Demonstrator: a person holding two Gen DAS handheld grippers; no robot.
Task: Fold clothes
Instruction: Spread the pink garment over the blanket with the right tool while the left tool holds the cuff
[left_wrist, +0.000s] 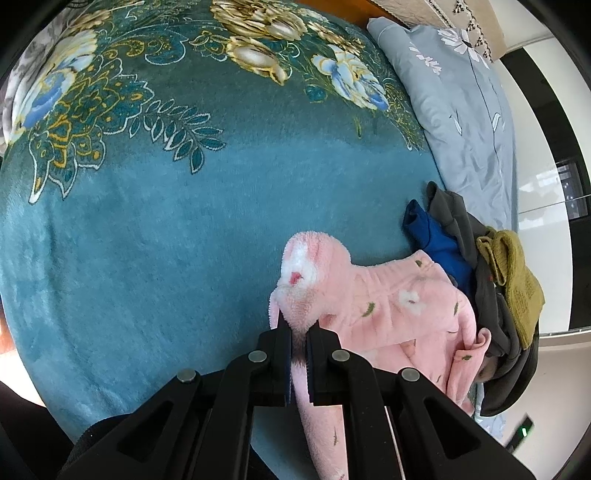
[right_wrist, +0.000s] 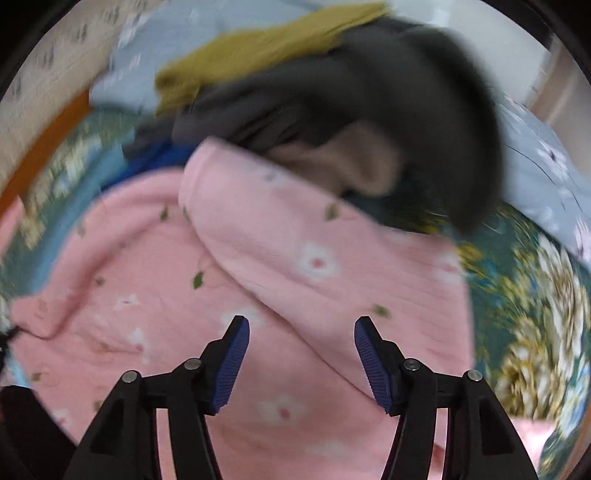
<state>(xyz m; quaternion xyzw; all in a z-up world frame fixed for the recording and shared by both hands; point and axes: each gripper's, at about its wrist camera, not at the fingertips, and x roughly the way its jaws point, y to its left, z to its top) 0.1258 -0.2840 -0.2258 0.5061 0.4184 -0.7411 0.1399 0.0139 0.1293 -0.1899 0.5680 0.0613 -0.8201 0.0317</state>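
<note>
Left gripper (left_wrist: 299, 332) is pinching a fold of the pink fleece garment (left_wrist: 399, 306), which is lying on the teal floral blanket (left_wrist: 166, 229) beside a clothes pile (left_wrist: 491, 266). Right gripper (right_wrist: 301, 328) is hovering wide open over the garment (right_wrist: 295, 258), gripping nothing, view blurry.

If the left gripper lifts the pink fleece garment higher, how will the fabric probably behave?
The pink fleece garment will likely hang limp: it already droops below the left gripper, which is shut on one fold. Its fluffy pile suggests it is light and not slippery. The rest touches the dark grey garment and may drag it along.
</note>
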